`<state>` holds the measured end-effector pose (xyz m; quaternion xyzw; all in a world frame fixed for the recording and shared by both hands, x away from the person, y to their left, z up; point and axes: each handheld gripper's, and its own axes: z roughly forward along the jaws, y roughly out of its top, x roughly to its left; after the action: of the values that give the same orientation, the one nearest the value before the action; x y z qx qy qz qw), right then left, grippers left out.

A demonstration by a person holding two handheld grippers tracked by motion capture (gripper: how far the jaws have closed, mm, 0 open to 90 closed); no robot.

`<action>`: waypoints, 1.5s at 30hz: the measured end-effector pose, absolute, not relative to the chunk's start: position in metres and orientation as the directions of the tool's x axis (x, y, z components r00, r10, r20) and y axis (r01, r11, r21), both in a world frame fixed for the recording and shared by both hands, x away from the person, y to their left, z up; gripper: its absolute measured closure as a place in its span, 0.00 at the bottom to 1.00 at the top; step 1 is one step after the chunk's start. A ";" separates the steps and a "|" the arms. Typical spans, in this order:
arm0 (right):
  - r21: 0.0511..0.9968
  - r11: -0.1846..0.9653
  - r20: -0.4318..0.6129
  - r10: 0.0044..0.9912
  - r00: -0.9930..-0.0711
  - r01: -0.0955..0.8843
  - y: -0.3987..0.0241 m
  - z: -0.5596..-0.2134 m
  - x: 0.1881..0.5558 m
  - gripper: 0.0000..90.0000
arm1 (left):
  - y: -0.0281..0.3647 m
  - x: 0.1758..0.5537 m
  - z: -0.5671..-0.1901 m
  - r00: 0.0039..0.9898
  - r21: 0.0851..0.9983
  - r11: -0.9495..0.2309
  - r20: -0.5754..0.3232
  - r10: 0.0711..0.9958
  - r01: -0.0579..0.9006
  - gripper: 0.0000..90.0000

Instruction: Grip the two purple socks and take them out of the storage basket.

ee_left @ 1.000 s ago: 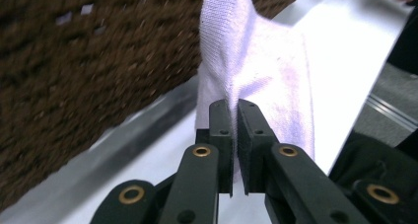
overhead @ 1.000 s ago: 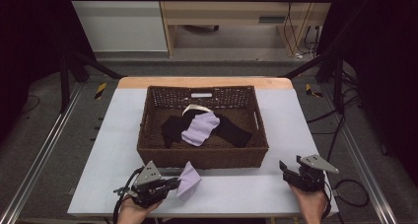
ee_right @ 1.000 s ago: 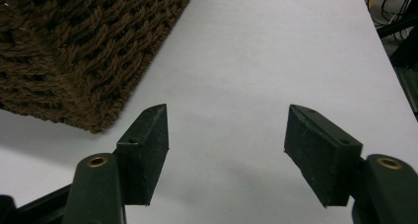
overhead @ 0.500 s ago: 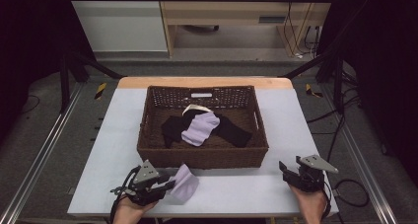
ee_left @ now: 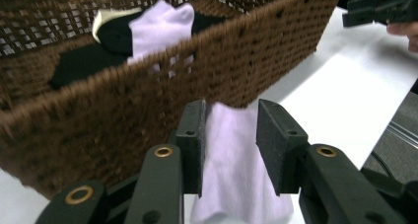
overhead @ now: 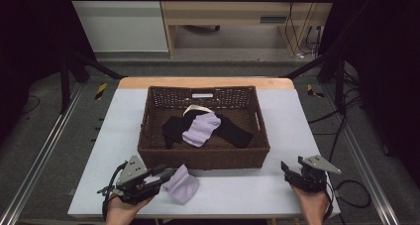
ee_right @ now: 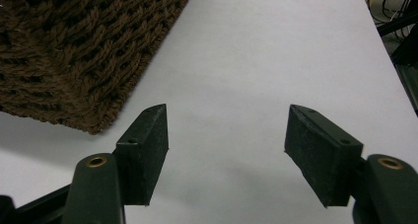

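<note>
- Your left gripper sits at the near left of the white table, just in front of the wicker basket. Its jaws stand partly apart with a lilac sock lying between them; in the left gripper view the sock touches the left pad while a gap shows at the right pad, so you have no closed hold on it.
- The basket's front wall stands directly ahead of your left gripper, close behind the sock, and blocks a straight path forward.
- The sock lies crumpled on the table, touching or nearly touching the foot of the basket wall; which, you cannot tell.
- Your right gripper rests at the near right of the table, well apart from the sock. Its jaws are spread wide with nothing between them; in the right gripper view bare tabletop lies between the pads and the basket's corner sits to the left.
- The basket holds a second lilac sock lying on top of black garments, with a cream-coloured piece at the back.
- A small white label is fixed on the basket's far inner wall; any writing on it is too small to read.
- Beyond the table stands a wooden desk, and cables trail on the floor at the right.
</note>
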<state>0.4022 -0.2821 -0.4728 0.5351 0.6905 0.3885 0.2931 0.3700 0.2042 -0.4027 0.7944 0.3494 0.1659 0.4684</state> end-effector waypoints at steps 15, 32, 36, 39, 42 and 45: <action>0.850 0.117 0.020 0.967 -0.253 0.514 -0.283 -0.472 0.403 0.37 | 0.193 0.394 -0.354 0.698 0.906 -0.298 0.003 0.716 0.301 0.66; 0.860 0.100 0.024 0.972 -0.235 0.501 -0.285 -0.473 0.407 0.38 | 0.161 0.454 -0.318 0.682 0.928 -0.256 0.004 0.732 0.270 0.59; 0.861 0.102 0.018 0.973 -0.230 0.499 -0.284 -0.474 0.409 0.37 | 0.154 0.462 -0.318 0.677 0.926 -0.260 0.007 0.736 0.274 0.58; 0.861 0.108 0.012 0.973 -0.232 0.497 -0.283 -0.475 0.411 0.37 | 0.147 0.472 -0.319 0.672 0.923 -0.267 0.013 0.741 0.277 0.58; 0.863 0.107 0.012 0.972 -0.233 0.494 -0.283 -0.475 0.411 0.37 | 0.141 0.482 -0.322 0.662 0.919 -0.273 0.018 0.749 0.285 0.58; 0.864 0.099 0.020 0.973 -0.231 0.494 -0.284 -0.475 0.412 0.37 | 0.133 0.496 -0.327 0.645 0.910 -0.278 0.015 0.764 0.308 0.58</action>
<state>0.4116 -0.2838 -0.4748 0.5415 0.6772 0.3964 0.3019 0.4964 0.1332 -0.3267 0.7646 0.3506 0.2337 0.4877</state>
